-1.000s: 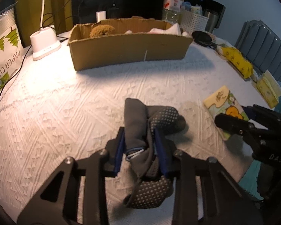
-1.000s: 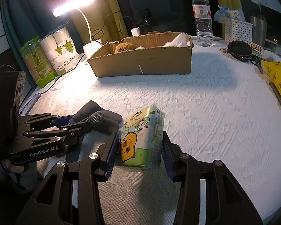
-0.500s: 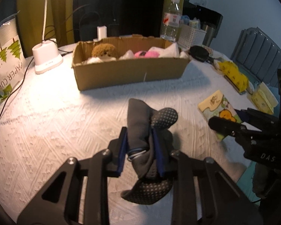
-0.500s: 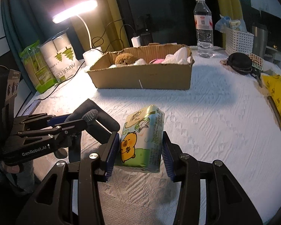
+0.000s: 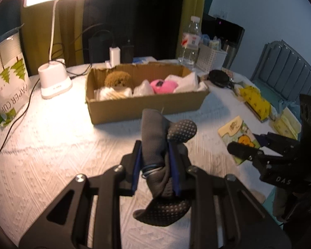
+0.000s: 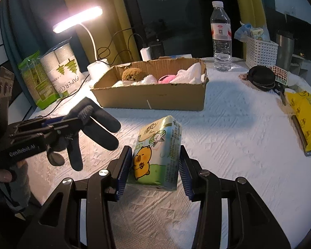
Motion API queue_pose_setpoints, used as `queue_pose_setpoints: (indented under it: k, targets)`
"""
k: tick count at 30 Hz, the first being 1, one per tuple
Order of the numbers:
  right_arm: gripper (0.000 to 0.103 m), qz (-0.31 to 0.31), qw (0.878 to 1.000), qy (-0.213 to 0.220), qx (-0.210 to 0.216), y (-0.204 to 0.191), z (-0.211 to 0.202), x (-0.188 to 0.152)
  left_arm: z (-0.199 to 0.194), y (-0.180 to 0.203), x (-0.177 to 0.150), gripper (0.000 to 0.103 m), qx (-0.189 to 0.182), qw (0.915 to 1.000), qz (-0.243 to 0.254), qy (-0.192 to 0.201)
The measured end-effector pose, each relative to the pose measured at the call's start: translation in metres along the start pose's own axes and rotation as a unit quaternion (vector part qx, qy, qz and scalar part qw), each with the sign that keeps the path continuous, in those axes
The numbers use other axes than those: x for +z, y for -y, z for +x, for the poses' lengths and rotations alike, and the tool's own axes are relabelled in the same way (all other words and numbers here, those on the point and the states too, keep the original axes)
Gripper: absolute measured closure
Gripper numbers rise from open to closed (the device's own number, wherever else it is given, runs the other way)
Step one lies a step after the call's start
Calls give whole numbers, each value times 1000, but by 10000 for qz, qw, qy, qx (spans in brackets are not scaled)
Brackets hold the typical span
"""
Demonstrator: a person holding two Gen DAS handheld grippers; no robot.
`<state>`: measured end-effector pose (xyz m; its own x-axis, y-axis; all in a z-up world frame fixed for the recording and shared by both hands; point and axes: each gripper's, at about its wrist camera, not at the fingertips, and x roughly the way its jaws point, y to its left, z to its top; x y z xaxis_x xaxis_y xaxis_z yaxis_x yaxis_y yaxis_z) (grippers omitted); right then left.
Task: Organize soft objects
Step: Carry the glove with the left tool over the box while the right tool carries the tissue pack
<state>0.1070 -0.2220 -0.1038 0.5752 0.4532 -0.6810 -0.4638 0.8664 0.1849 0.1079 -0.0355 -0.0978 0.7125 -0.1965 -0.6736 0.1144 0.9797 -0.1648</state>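
An open cardboard box [image 5: 147, 105], set near the far edge of the worktop [image 5: 51, 145] as the collecting bin, is faced by a tissue pack [image 6: 157, 153] clamped upright in the right gripper [image 6: 155, 166] and grey socks [image 5: 157, 155] pinched in the narrow jaws of the left gripper [image 5: 155, 166], both held clear of the worktop for carrying.

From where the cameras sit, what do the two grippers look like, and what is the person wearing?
Both are black, angular two-finger tools with triangular cut-outs, silver screws and blue ribbed pads. The left gripper carries white "GenRobot.AI" lettering on its side; the right gripper shows "DAS" in white in the left wrist view. No cables show on either. The left hand wears a grey knit cuff or fingerless glove.
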Motion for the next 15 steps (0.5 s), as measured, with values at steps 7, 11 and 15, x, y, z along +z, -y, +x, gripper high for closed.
queue_pose_setpoints:
  k: [7, 11, 15]
  targets:
    - [56, -87, 9999, 61, -31, -2, 4, 14, -4, -7, 20, 77, -24, 9997, 6, 226]
    - [56, -148, 9998, 112, -53, -3, 7, 24, -5, -11, 31, 77, -32, 9995, 8, 328]
    - [56, -196, 9997, 150, -72, -3, 10, 32, -5, -15, 41, 77, -30, 9991, -2, 424]
